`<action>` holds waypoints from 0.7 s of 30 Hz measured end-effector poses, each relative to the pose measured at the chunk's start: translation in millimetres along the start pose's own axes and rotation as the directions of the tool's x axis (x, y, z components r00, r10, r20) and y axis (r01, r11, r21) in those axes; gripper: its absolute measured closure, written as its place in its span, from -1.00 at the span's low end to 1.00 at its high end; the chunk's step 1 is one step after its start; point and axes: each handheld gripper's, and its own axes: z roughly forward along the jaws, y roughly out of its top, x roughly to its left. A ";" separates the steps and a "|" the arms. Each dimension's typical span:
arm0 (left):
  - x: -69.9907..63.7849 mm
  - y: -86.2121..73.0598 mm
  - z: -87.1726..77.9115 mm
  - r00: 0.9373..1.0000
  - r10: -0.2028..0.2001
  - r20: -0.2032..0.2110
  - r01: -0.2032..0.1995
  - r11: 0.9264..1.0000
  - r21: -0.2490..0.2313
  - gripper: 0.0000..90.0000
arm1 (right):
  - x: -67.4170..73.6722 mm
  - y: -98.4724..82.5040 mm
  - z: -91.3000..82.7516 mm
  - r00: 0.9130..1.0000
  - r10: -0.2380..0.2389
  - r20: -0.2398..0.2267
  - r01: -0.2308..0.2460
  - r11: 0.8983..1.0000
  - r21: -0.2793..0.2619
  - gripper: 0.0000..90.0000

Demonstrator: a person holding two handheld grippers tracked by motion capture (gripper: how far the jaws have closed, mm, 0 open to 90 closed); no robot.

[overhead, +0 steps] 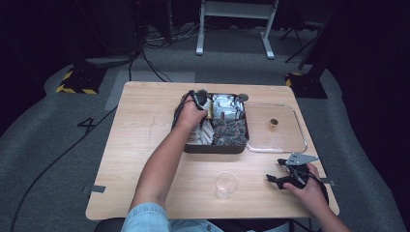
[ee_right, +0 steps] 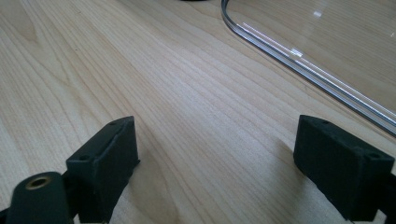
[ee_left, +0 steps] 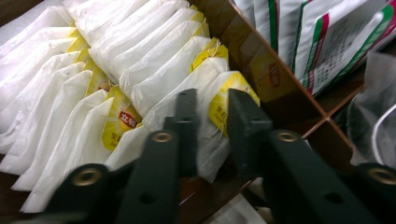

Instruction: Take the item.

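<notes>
In the left gripper view a row of white tea bags [ee_left: 70, 88] with yellow tags stands in a wooden compartment. My left gripper [ee_left: 212, 119] is shut on the end tea bag [ee_left: 229, 86], one black jaw on either side of it. From above, that left gripper [overhead: 200, 100] reaches into the far left part of the dark box [overhead: 215, 148]. My right gripper [overhead: 275, 170] rests on the table at the near right. Its jaws stand wide apart with nothing but bare wood between them, so the right gripper [ee_right: 217, 154] is open.
A clear plastic cup [overhead: 226, 183] stands near the table's front edge. A clear tray [overhead: 302, 140] lies right of the box with a small brown object [overhead: 273, 123] in it; its rim [ee_right: 289, 56] runs just beyond the right gripper. Foil and printed packets [ee_left: 327, 42] fill neighbouring compartments.
</notes>
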 end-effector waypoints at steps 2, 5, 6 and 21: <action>0.0 0.3 -1.5 1.000 0.020 -0.010 -0.020 1.000 0.009 0.93 | 0.0 0.0 0.0 1.000 0.000 0.000 0.000 1.000 0.000 -0.69; 0.0 0.4 -3.3 0.999 0.033 -0.010 -0.033 0.999 0.013 0.98 | 0.0 0.0 0.0 1.000 0.000 0.000 0.000 1.000 0.000 -0.69; -0.3 0.4 -3.9 0.999 0.035 -0.010 -0.034 0.999 0.010 0.99 | 0.0 0.0 0.0 1.000 0.000 0.000 0.000 1.000 0.000 -0.69; 0.8 9.8 -28.9 0.998 0.056 -0.026 -0.057 0.997 -0.045 1.00 | -0.1 0.0 0.0 1.000 -0.001 0.000 0.001 1.000 0.000 -0.69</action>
